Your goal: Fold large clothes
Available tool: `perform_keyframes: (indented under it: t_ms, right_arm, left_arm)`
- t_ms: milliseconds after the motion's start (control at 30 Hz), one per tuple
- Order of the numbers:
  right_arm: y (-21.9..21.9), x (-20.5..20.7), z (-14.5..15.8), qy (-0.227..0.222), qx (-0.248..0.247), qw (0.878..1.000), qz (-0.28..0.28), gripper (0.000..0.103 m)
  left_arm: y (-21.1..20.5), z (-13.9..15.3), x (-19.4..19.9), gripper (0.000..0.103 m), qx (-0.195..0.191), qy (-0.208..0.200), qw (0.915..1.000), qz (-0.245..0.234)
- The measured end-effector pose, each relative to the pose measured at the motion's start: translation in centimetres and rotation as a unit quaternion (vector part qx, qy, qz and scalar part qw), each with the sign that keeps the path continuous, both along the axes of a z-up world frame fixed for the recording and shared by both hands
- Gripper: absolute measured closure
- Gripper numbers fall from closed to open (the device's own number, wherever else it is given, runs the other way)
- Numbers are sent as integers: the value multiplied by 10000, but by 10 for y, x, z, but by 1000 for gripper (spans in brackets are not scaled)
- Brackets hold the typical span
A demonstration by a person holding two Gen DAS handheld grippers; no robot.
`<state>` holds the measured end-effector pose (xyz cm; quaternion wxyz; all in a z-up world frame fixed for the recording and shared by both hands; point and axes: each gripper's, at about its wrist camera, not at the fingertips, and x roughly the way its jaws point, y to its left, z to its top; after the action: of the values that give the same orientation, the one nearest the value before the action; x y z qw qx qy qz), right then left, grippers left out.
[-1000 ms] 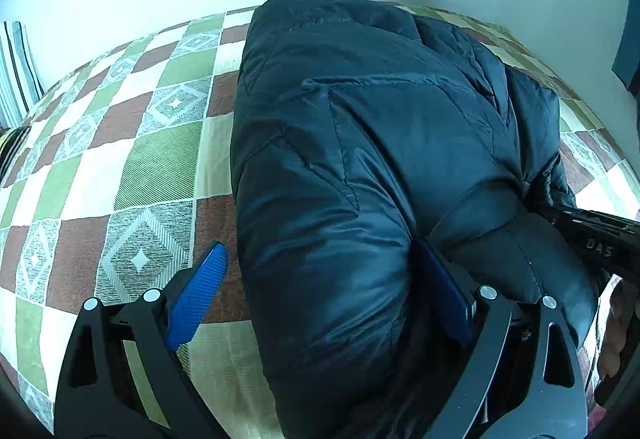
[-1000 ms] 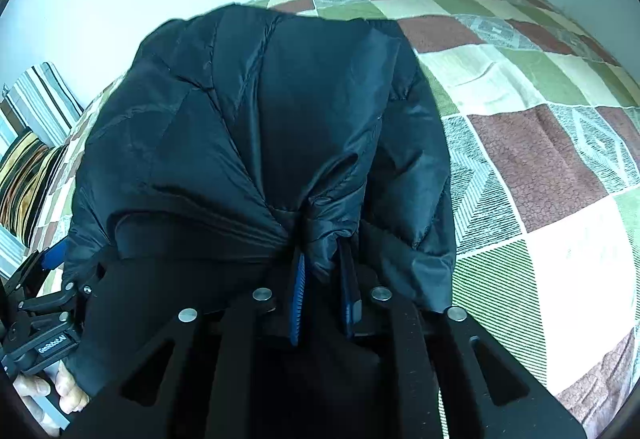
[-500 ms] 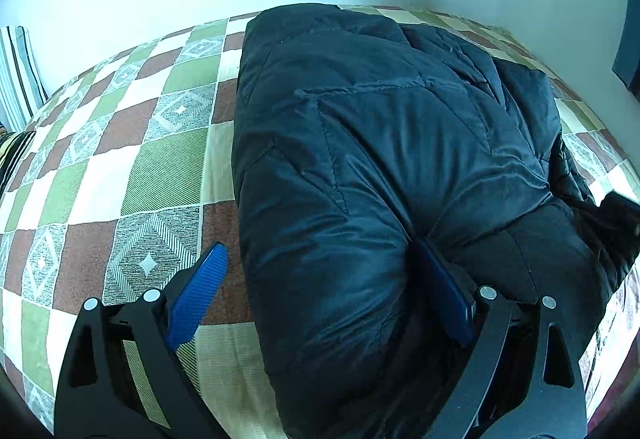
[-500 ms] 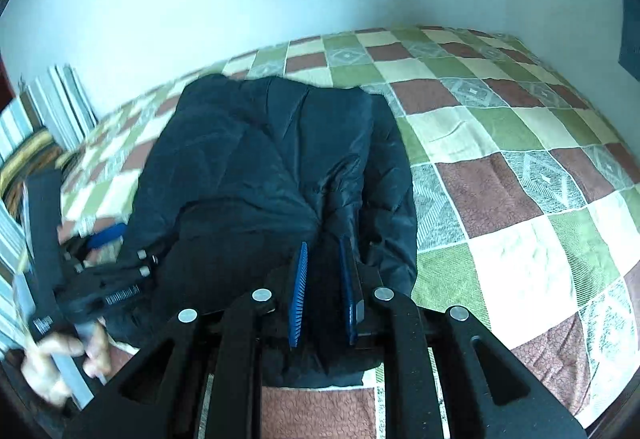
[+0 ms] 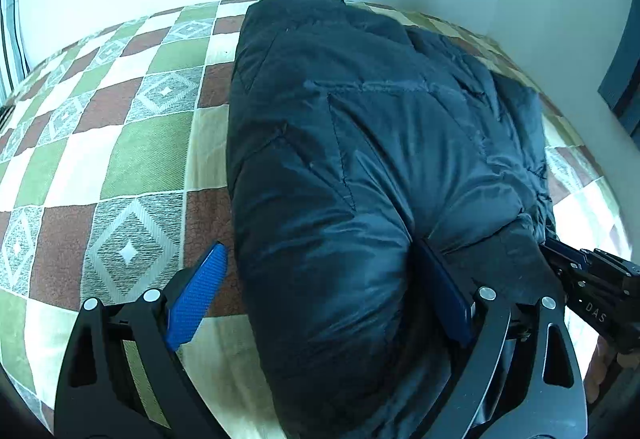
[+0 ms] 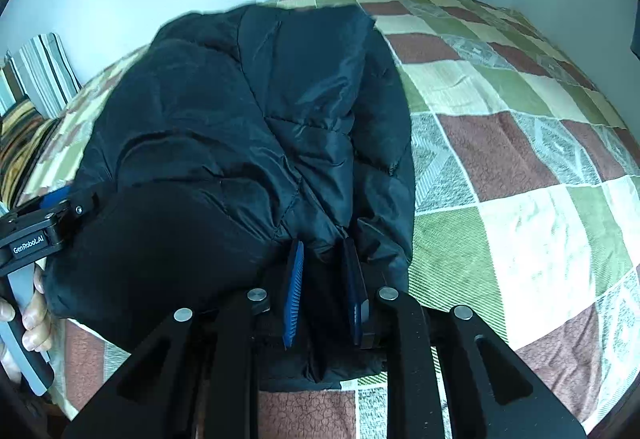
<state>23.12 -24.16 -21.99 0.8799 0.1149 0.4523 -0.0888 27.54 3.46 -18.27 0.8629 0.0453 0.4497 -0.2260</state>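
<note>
Between the right gripper (image 6: 322, 279) fingers, black puffer jacket (image 6: 248, 127) fabric, jaws opening, left gripper (image 5: 320, 291) spread wide astride jacket edge, checked bedspread (image 5: 132, 167) beneath

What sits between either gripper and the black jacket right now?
Nothing visible. The jacket already bulges between the wide pads of the left gripper, and a bunched fold sits between the opening jaws of the right gripper.

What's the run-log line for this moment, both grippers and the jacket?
stage: fold | dark puffer jacket: bunched on checked bedspread | left gripper: wide around jacket's near end | right gripper: jaws opening, jacket fabric between
</note>
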Motion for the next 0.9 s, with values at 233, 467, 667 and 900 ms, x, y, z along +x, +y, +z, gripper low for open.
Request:
perform_keyframes:
  t_ms: [233, 467, 667, 900]
  right_arm:
    - [-11, 8, 53, -523, -13, 9986, -23, 82]
    - [-16, 69, 70, -744, 37, 9972, 5, 82]
    - [-13, 97, 48, -548, 83, 9985, 14, 82]
    - [-21, 115, 2, -70, 246, 9997, -37, 82]
  left_arm:
    - [19, 38, 8, 10, -110, -309, 9992, 210]
    - [2, 58, 52, 10, -209, -386, 9979, 478]
    - [-26, 38, 75, 10, 119, -178, 9992, 352]
    - [-37, 5, 89, 10, 265, 201, 9989, 337]
